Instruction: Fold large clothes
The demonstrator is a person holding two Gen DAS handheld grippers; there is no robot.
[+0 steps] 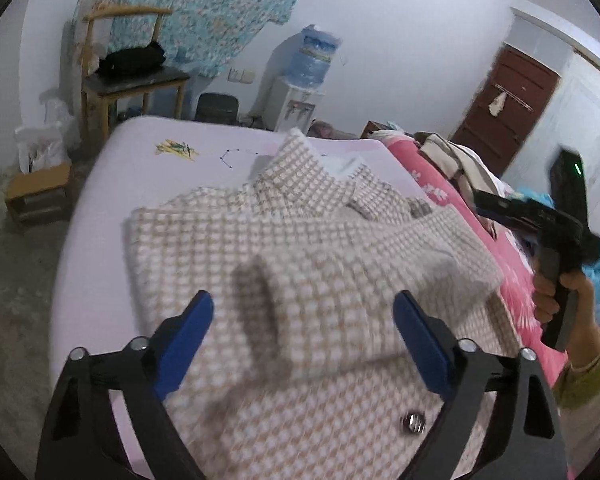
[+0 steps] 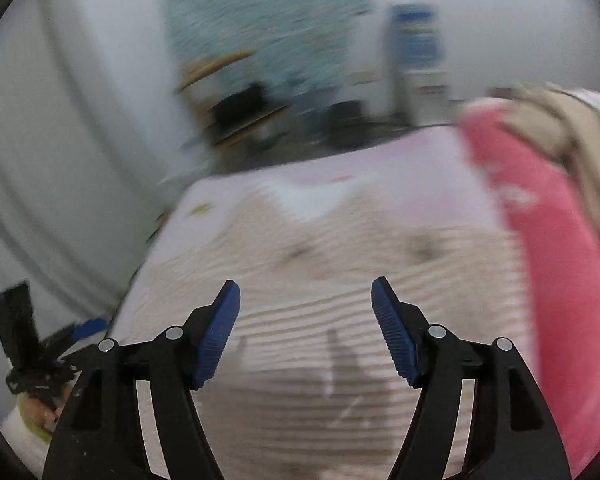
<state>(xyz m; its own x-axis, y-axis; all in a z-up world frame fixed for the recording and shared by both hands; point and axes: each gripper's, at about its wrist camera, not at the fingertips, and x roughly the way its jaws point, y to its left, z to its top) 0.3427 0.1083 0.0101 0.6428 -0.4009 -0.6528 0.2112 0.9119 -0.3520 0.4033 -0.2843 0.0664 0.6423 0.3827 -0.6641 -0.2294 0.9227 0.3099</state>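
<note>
A beige-and-white checked coat (image 1: 300,248) lies on a pale pink bed (image 1: 112,184), collar at the far end, with a sleeve folded across its body. My left gripper (image 1: 302,304) is open and empty just above the folded sleeve. The coat also shows, blurred, in the right wrist view (image 2: 320,272). My right gripper (image 2: 306,292) is open and empty above the coat's lower part. The right gripper also shows in the left wrist view (image 1: 540,220), held in a hand at the right edge of the bed.
A pink floral quilt (image 1: 440,188) with beige clothes (image 1: 448,156) on it lies along the bed's right side. Behind the bed stand a wooden chair (image 1: 132,76), a water dispenser (image 1: 300,92) and a brown door (image 1: 504,108). A small stool (image 1: 40,192) stands on the floor at the left.
</note>
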